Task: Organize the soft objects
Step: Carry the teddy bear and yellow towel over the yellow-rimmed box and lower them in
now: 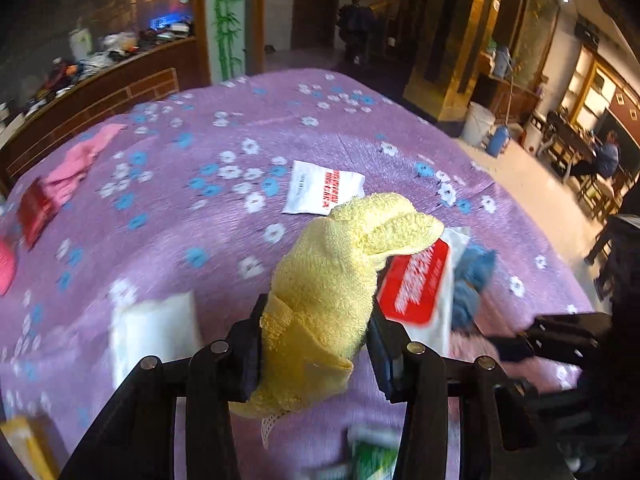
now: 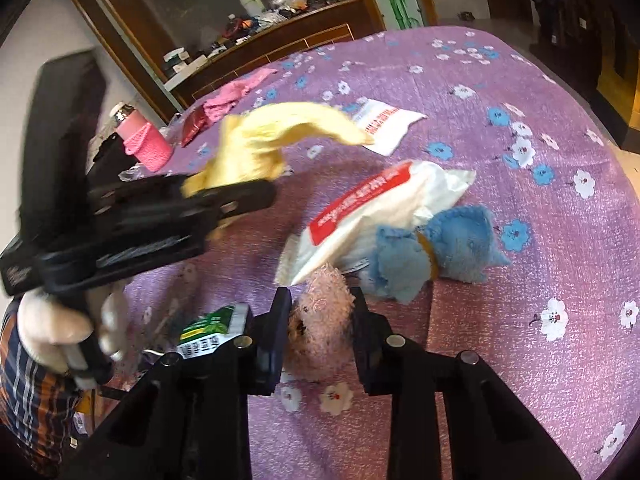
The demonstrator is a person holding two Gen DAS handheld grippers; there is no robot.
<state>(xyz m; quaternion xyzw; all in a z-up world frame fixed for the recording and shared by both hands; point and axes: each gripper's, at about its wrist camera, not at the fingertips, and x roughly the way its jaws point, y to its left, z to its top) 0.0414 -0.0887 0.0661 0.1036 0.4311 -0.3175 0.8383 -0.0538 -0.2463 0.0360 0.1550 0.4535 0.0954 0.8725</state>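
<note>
Currently, left wrist view: left gripper (image 1: 316, 344) is clenched on the yellow towel (image 1: 340, 268), both pads pressing the bunched cloth, which hangs clear of the purple floral bedspread (image 1: 248, 128). Scattered on the bedspread: a white packet with red print (image 1: 320, 192) beyond the towel, a red-labelled tissue pack (image 1: 420, 284) just beside it, a blue cloth (image 1: 472, 276) past that, a pink cloth (image 1: 80, 164) and a red pouch (image 1: 36, 208) far left. A white pad (image 1: 156, 332) sits near the fingers, blurred. Green box at the bottom edge is cut off and smeared.

Right wrist view: right gripper (image 2: 318, 324) has its pads against a pink fluffy toy (image 2: 324, 320) that rests on the bedspread; looks grasped, not lifted. Blue plush (image 2: 440, 248) and tissue pack (image 2: 380, 216) lie touching just ahead. A gloved hand (image 2: 60, 328) holds the left tool; the towel (image 2: 272, 136) trails from it, motion-blurred. A pink bottle (image 2: 142, 140) stands at the bed's far-left edge.

Progress: early I'd judge, with no sorted pile visible and most soft items loose. Destination not in view.
</note>
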